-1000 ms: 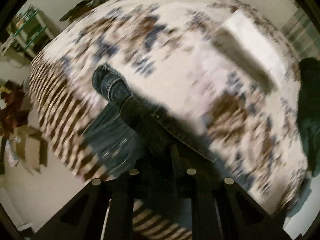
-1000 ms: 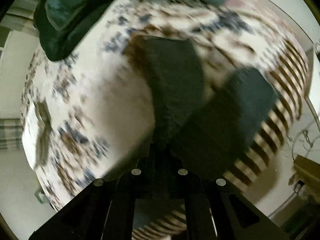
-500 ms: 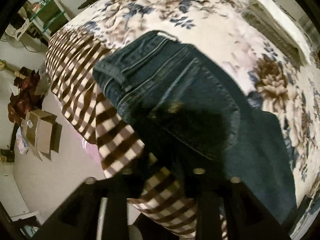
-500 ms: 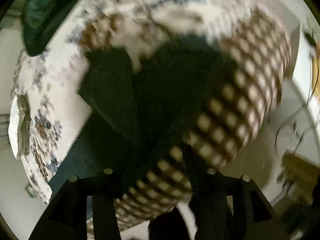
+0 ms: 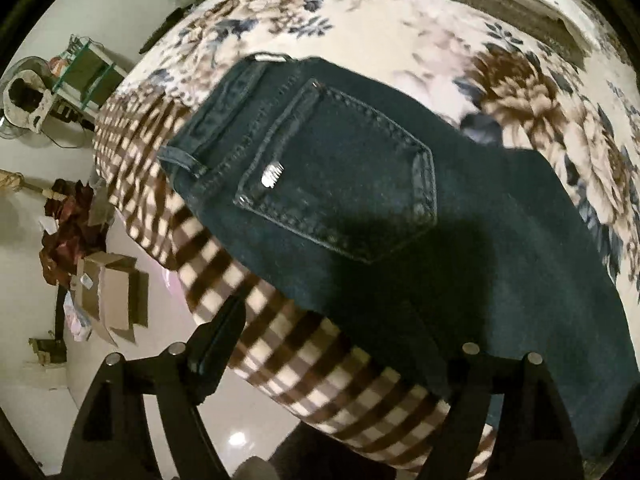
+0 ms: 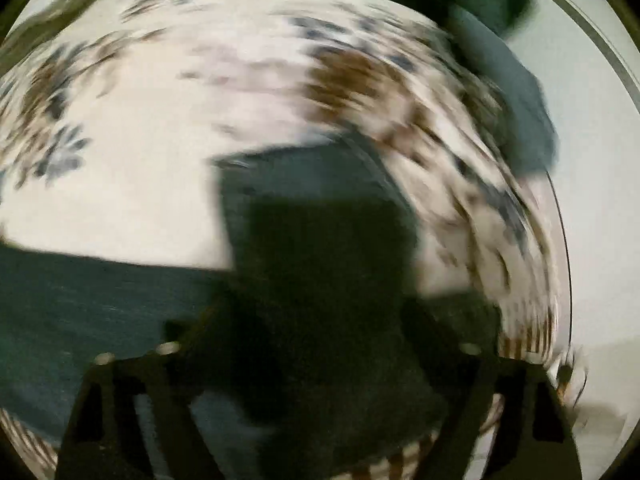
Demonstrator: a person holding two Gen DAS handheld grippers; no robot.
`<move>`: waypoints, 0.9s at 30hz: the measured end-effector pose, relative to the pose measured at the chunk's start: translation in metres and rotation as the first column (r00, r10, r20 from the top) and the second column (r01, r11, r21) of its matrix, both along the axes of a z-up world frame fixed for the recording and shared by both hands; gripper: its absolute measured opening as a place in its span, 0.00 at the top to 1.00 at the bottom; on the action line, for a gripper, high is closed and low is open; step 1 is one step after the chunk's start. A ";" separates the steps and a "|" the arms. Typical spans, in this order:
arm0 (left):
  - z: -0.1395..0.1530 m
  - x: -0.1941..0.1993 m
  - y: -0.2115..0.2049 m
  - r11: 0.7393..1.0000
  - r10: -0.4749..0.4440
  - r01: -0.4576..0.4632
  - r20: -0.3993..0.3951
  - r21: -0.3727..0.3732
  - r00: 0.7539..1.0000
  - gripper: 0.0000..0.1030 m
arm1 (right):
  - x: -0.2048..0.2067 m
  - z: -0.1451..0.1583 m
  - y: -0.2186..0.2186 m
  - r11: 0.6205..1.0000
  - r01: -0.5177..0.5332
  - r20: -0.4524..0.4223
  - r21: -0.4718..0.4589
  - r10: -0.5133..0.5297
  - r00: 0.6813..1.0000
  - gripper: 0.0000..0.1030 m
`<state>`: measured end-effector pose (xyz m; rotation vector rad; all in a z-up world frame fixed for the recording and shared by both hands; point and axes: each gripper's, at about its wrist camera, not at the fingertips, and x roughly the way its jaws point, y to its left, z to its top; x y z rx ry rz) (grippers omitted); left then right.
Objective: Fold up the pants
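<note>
Dark blue jeans [image 5: 360,184] lie flat on the floral bedspread [image 5: 400,32], back pocket up, waistband towards the checked edge of the bed. My left gripper [image 5: 340,340] is open just above the near edge of the jeans and holds nothing. In the blurred right wrist view the jeans [image 6: 312,208] lie spread on the bed, one part running off left. My right gripper [image 6: 320,340] is open over the denim, its fingers dark and hard to make out.
A brown checked blanket [image 5: 280,340] hangs over the bed's near edge. Cardboard boxes [image 5: 108,296] and clutter lie on the floor at the left. A dark green cloth [image 6: 460,0] and a grey-blue one [image 6: 520,112] lie at the bed's far side.
Both grippers have opened and let go of the jeans, which now lie flat on the bed. The left gripper has drawn back a little. The right view is swinging.
</note>
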<state>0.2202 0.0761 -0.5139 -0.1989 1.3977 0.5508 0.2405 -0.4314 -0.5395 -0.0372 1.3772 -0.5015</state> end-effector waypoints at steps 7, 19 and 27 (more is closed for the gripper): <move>-0.012 -0.005 -0.014 0.998 -0.062 0.062 -0.035 0.003 0.997 0.23 | -0.127 0.015 -0.128 0.751 0.579 0.052 0.318 -0.623 0.780 0.45; -0.023 -0.012 -0.016 0.998 -0.024 0.021 -0.053 -0.053 0.998 0.23 | -0.168 0.007 -0.178 0.503 0.558 0.093 0.660 -0.792 0.603 0.71; -0.023 -0.016 -0.025 0.997 -0.051 0.047 -0.067 -0.059 0.996 0.23 | -0.165 0.014 -0.161 0.576 0.560 0.123 0.595 -0.754 0.645 0.98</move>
